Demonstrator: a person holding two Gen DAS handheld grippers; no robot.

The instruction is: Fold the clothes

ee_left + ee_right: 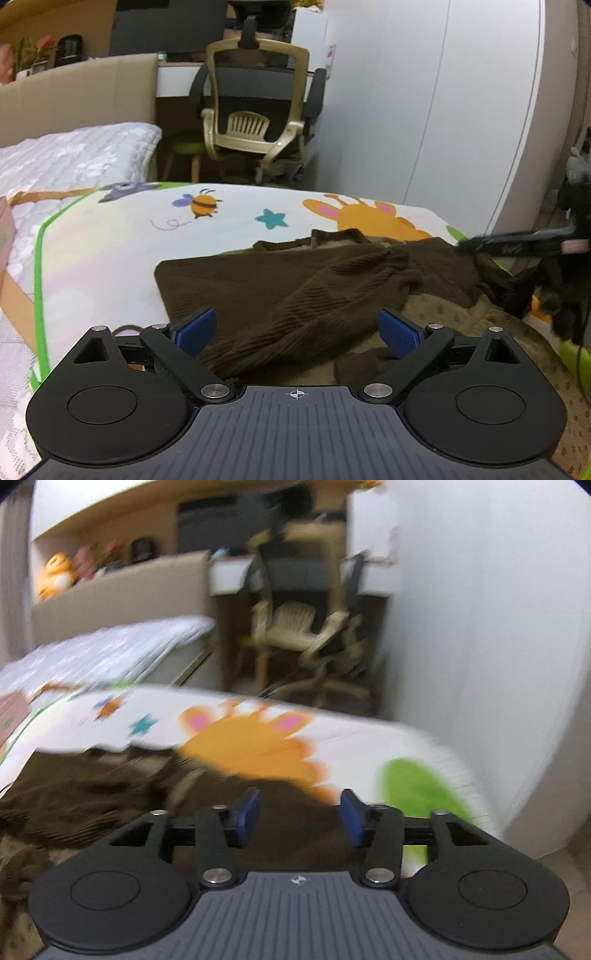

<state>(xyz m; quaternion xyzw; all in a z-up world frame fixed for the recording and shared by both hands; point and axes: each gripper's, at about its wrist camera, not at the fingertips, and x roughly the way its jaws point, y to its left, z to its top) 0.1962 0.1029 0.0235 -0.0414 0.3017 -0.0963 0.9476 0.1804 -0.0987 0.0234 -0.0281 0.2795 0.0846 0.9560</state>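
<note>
Brown knit sweater [295, 280] lies rumpled on the cartoon-print play mat [110, 236], one sleeve across its body. Left tool [295, 332] gapes wide over that sleeve, empty; right tool [299, 816] stands half-open, gripping nothing. A shallow pinch could drag loose layers askew. Bare mat stretches leftward; its right edge sits close.

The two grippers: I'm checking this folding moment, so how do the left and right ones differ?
The left gripper has its jaws spread wide, with a brown sweater sleeve lying between them; the right gripper stands about half open over the sweater's edge. The left wrist view is sharp, while the right wrist view is motion-blurred. Both have blue pads, grip nothing, and point over the cartoon play mat.
</note>
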